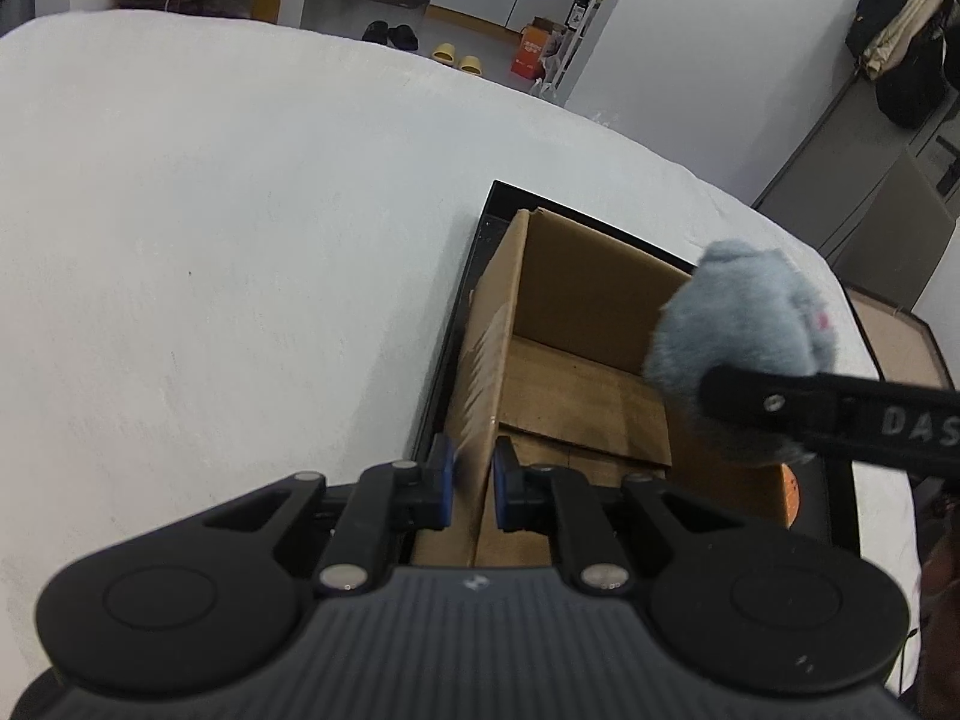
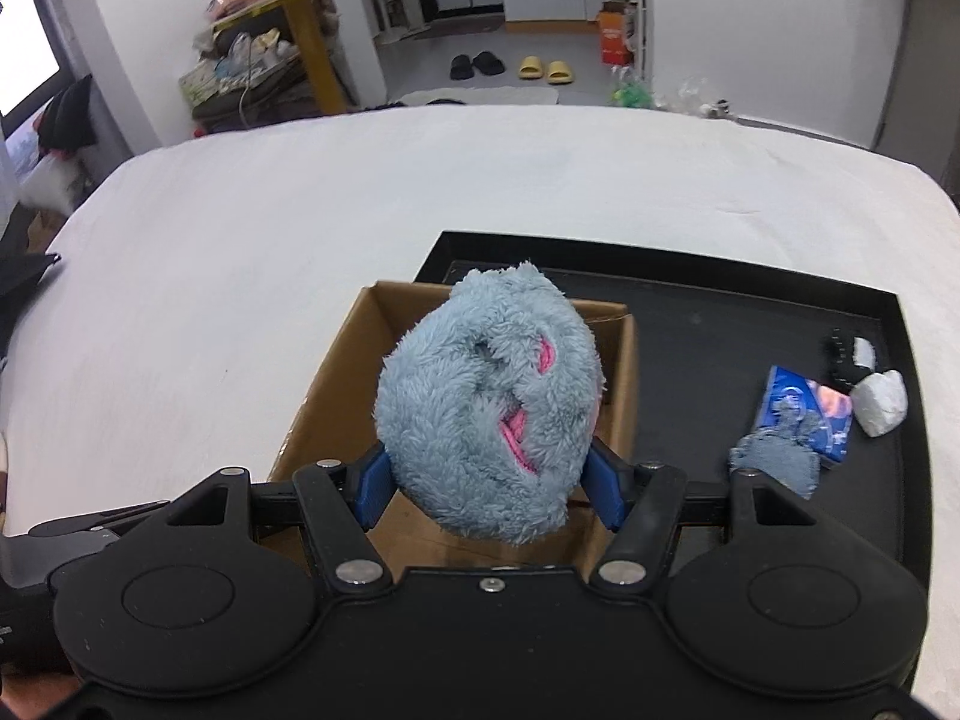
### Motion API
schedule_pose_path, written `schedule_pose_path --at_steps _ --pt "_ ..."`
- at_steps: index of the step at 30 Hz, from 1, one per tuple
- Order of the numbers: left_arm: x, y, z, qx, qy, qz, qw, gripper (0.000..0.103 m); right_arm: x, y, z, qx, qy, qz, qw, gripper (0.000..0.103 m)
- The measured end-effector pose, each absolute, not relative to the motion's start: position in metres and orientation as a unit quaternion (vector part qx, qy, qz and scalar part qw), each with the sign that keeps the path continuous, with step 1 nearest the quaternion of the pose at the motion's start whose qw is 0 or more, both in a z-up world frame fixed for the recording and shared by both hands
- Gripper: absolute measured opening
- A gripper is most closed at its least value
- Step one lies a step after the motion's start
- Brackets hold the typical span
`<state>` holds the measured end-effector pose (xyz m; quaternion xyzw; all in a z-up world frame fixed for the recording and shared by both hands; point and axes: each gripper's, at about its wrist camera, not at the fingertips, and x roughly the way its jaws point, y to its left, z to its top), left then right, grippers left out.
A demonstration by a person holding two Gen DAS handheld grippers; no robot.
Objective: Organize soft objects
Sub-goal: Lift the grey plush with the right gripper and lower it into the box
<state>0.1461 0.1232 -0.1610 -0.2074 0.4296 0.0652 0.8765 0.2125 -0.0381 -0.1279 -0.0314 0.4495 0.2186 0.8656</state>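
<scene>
Right wrist view: my right tongs (image 2: 489, 474) are about half open and clamped on one fluffy blue plush (image 2: 489, 402) with pink trim, the blue pads pressing into its sides. I hold it just above the open top of one cardboard box (image 2: 336, 384). In the left wrist view, the same plush (image 1: 741, 336) hangs over the box's far right side, with the right tongs' black finger across it.

My left tongs (image 1: 471, 483) are almost shut, pinching the box's near left wall (image 1: 480, 396) between the two blue pads.

The box sits at the left end of one black tray (image 2: 720, 324), which lies on a white bed (image 2: 270, 240). On the tray's right part I count one small grey-blue cloth (image 2: 774, 456), one blue packet (image 2: 810, 408) touching it, and two white lumps (image 2: 882, 402) beside something small and black that I cannot make out.
</scene>
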Motion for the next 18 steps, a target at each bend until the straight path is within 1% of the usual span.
schedule_pose_path --at_steps 10,11,14,18 --pt "0.144 0.133 -0.167 -0.224 0.426 0.061 0.874 0.012 0.216 -0.013 -0.147 -0.045 0.466 0.228 0.854 0.063" --pt "0.144 0.134 -0.167 -0.226 0.426 0.06 0.874 0.012 0.217 -0.01 -0.147 -0.045 0.465 0.229 0.854 0.067" --pt "0.144 0.137 -0.168 -0.232 0.426 0.056 0.873 0.012 0.218 -0.01 -0.146 -0.024 0.453 0.236 0.86 0.073" --pt "0.143 0.135 -0.168 -0.224 0.423 0.058 0.876 0.013 0.217 -0.014 -0.151 -0.025 0.46 0.235 0.856 0.073"
